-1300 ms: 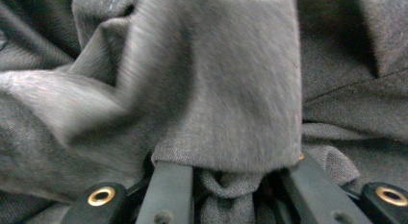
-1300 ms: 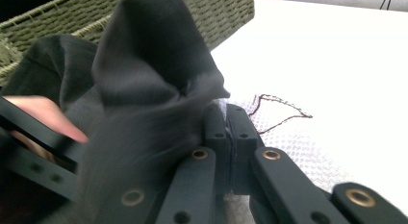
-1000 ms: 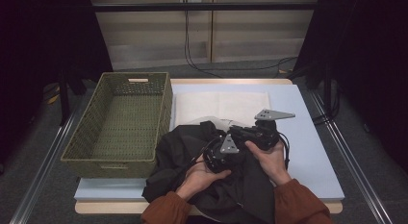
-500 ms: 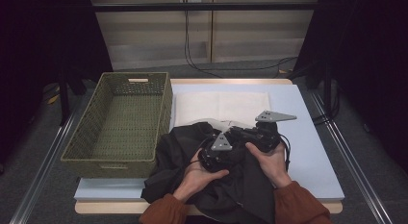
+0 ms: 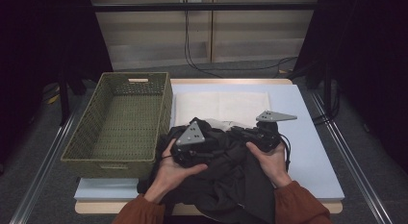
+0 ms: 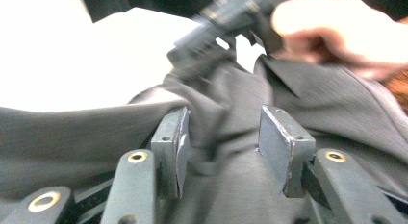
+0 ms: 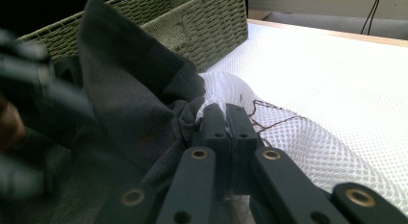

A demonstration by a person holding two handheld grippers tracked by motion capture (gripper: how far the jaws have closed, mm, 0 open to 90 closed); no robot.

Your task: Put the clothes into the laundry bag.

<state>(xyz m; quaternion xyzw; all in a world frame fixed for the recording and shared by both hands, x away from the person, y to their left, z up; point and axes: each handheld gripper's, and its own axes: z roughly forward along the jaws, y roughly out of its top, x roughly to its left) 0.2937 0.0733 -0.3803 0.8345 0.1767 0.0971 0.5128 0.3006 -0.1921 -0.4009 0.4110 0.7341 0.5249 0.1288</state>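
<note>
A dark grey garment (image 5: 231,180) with a white mesh lining (image 7: 308,137) lies bunched on the table's near half. My left gripper (image 5: 216,149) hovers just over its left part. In the left gripper view its jaws (image 6: 223,132) have just been opening and stand apart, with cloth lying loose below and between them and neither pad pressing on it. My right gripper (image 5: 236,130) is at the garment's far edge. In the right gripper view it (image 7: 225,113) is shut on that edge, where dark cloth meets the mesh.
A green woven basket (image 5: 166,104) stands on the left of the table, close to the garment; its wall (image 7: 202,17) rises behind the cloth. A white mat (image 5: 221,106) covers the far middle. Bare table (image 5: 312,156) lies to the right.
The left gripper has moved left and lifted a little, and its jaws have spread, letting go of the cloth. The right gripper has stayed put, still shut.
</note>
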